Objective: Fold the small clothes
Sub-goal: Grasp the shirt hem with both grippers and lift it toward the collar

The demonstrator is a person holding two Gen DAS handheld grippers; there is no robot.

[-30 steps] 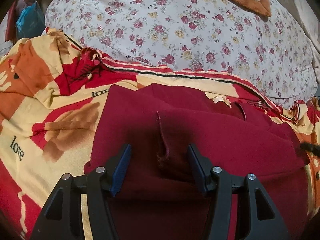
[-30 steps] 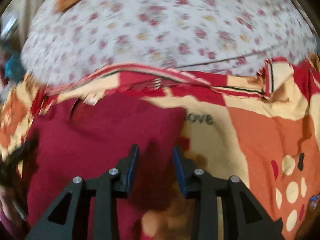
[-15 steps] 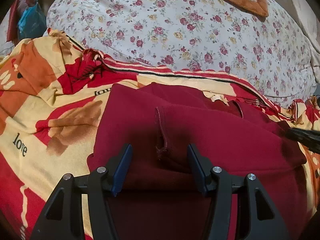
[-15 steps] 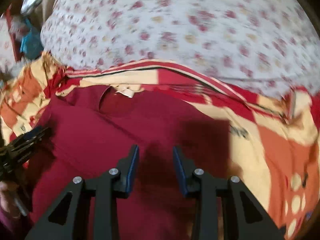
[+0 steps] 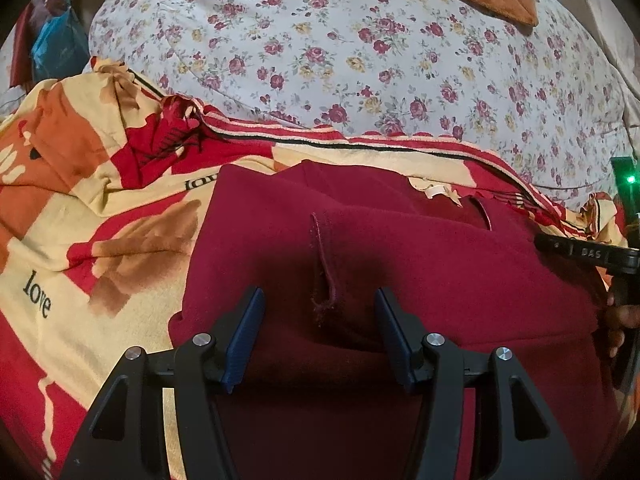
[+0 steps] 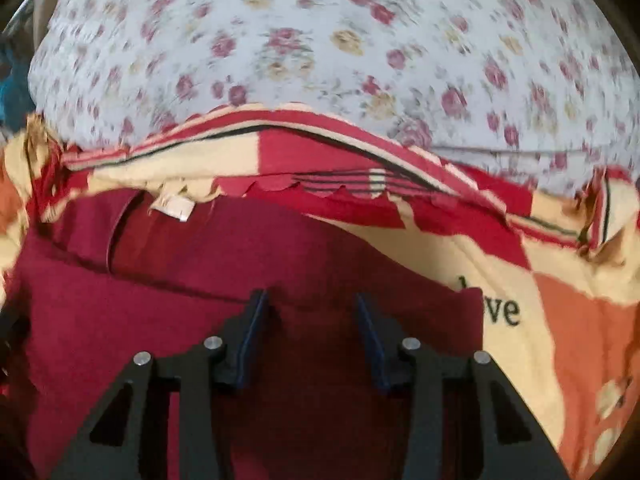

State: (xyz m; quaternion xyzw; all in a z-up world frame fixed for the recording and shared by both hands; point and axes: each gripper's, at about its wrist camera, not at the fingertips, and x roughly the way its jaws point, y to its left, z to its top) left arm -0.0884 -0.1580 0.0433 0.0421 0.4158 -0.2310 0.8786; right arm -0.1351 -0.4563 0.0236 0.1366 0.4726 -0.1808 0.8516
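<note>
Maroon garment (image 5: 400,264) lies partly folded on the red-and-yellow blanket (image 5: 100,240), near edge of the floral duvet (image 5: 360,60) just beyond it. Left gripper (image 5: 320,312) hovers over the garment, jaws apart, a sleeve hem (image 5: 322,264) between them but not pinched. Right gripper (image 6: 310,316) sits over the garment's right edge, jaws have just been opening, cloth under them, nothing clamped. White neck label (image 6: 174,206) at far left of the right wrist view.

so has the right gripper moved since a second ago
Yes. The right gripper has swung right across the maroon garment, toward the "love" print on the blanket; its jaws have just been opening, gripping nothing.
</note>
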